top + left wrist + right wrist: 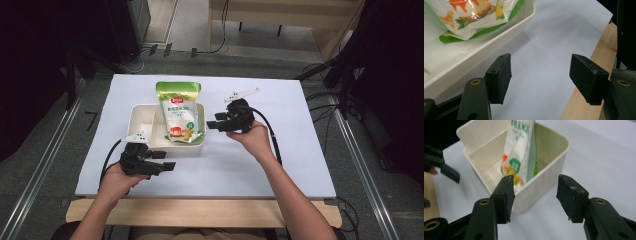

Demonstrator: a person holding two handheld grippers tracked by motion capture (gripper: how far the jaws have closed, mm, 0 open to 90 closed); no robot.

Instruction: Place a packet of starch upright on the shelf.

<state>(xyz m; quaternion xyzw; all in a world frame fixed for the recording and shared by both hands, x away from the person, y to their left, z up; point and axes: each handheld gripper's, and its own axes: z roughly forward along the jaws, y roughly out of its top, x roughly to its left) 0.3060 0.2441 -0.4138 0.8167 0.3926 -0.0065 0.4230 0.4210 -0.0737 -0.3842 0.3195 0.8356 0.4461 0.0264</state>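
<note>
A white rectangular plastic tub (137,117) sits left of centre on the white-covered worktop (280,150); a green-and-white printed food pouch (179,112) lies in its right part, its green top edge leaning out over the far rim and its lower end resting inside near the near wall. The left hand-held gripper (167,160), held in the person's left hand (117,180), rests just near of the tub's near-left corner, its jaws spread apart with nothing between them; in the left gripper view the tub wall (499,40) lies just beyond one pad. The right hand-held gripper (212,124), held in the right hand (257,140), hovers just right of the tub, pointing left toward it; its jaws are likewise spread and empty, apart from the tub's wall (541,185).
</note>
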